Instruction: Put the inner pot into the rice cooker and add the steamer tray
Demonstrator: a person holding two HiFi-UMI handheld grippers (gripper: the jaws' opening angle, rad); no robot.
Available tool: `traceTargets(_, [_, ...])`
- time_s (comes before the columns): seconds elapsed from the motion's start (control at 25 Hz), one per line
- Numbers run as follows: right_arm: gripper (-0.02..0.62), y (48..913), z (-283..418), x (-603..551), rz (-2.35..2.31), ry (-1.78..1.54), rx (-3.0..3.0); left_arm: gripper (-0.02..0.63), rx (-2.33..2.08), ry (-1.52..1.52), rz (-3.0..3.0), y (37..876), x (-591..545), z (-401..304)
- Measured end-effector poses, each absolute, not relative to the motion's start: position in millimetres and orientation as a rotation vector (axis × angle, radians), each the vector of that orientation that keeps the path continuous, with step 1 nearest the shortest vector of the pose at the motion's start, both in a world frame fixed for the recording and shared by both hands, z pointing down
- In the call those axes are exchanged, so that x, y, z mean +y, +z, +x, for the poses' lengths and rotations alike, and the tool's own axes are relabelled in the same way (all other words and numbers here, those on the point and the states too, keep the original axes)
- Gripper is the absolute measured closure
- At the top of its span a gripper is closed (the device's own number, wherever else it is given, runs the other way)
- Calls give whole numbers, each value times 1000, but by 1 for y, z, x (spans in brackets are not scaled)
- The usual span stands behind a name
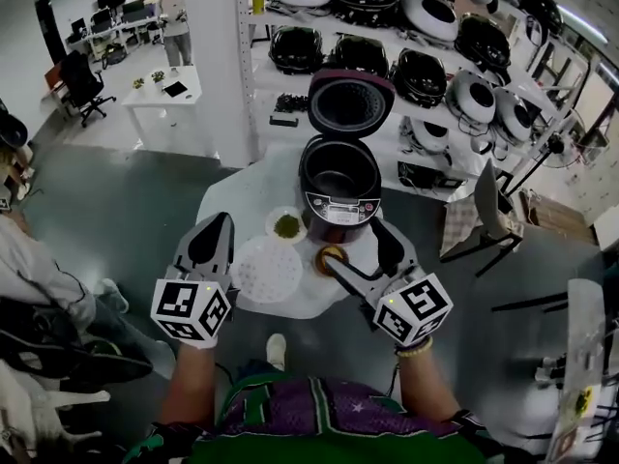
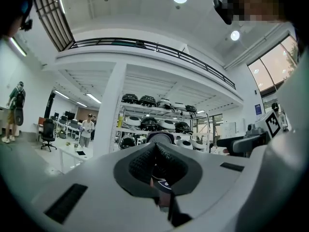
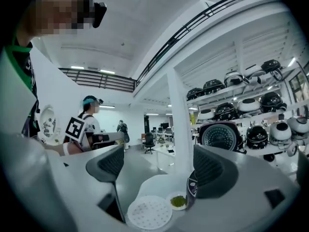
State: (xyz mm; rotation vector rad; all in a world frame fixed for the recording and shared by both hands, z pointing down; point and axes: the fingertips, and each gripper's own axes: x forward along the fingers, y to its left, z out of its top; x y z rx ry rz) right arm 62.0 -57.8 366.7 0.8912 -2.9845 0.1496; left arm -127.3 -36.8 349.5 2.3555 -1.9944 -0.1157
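Observation:
The black rice cooker (image 1: 338,184) stands at the far edge of a round white table (image 1: 224,206), its lid (image 1: 350,100) swung up. Its inside is a dark hollow with a thin bright rim; I cannot tell the inner pot apart from it. The white perforated steamer tray (image 1: 266,269) lies flat on the table in front of the cooker, also seen as the steamer tray (image 3: 149,212) below the right jaws. My left gripper (image 1: 222,226) hangs over the tray's left side, shut and empty (image 2: 155,161). My right gripper (image 1: 356,246) stands open and empty just before the cooker (image 3: 161,170).
A small bowl of green stuff (image 1: 286,226) sits between tray and cooker, and a small brown-rimmed dish (image 1: 331,257) is beside the tray. Shelves of several rice cookers (image 1: 426,61) rise behind. A chair (image 1: 488,211) stands at right, a white desk (image 1: 169,90) far left.

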Motion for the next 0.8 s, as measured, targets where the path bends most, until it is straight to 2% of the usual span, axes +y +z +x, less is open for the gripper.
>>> traceTargets(0.16, [160,407,54,-48,841,255,-2946,583,-1997,-111,2358,356,-19,-122])
traceTargets(0.48, [233,496,38,-62,903,287,-2791,583,-1995,-47,2313,384,7,-137])
traceTargets(0.8, [247,574,17,-80,908,371,-2644,583,-1946,-45,2337,402,-3,-153])
